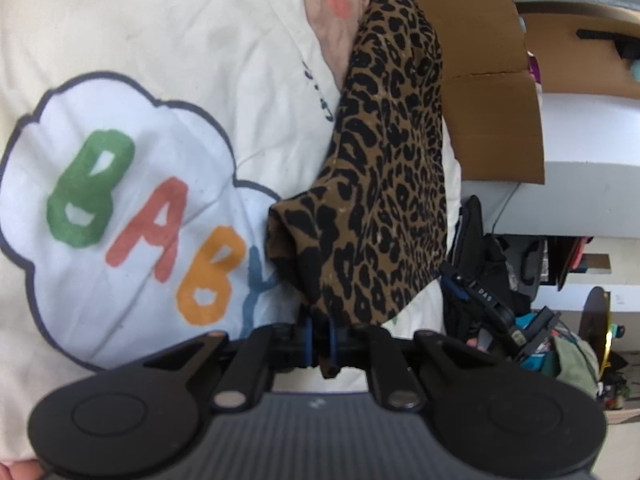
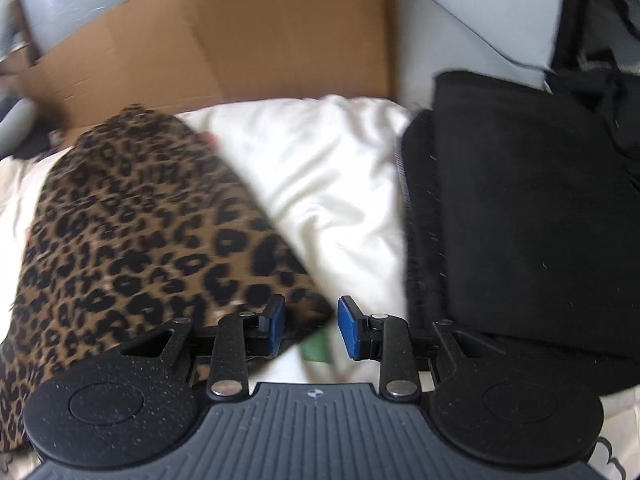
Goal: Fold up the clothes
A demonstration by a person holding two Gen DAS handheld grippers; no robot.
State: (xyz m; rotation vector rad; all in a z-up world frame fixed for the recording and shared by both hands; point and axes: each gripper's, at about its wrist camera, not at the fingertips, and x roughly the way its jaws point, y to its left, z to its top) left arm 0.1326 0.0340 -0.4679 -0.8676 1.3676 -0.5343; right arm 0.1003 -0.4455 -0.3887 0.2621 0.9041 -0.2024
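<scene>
A leopard-print garment lies in a long strip on the cream bedspread. My left gripper is shut on its near corner, with cloth pinched between the blue pads and a fold hanging below them. In the right wrist view the same leopard-print garment spreads over the left half. My right gripper hovers open above its right edge and the cream bedspread, with nothing between the pads. This view is blurred.
The bedspread bears a white cloud print with coloured letters. A folded black garment lies to the right of my right gripper. A flattened cardboard box stands behind the bed. Bags and clutter fill the floor at the right.
</scene>
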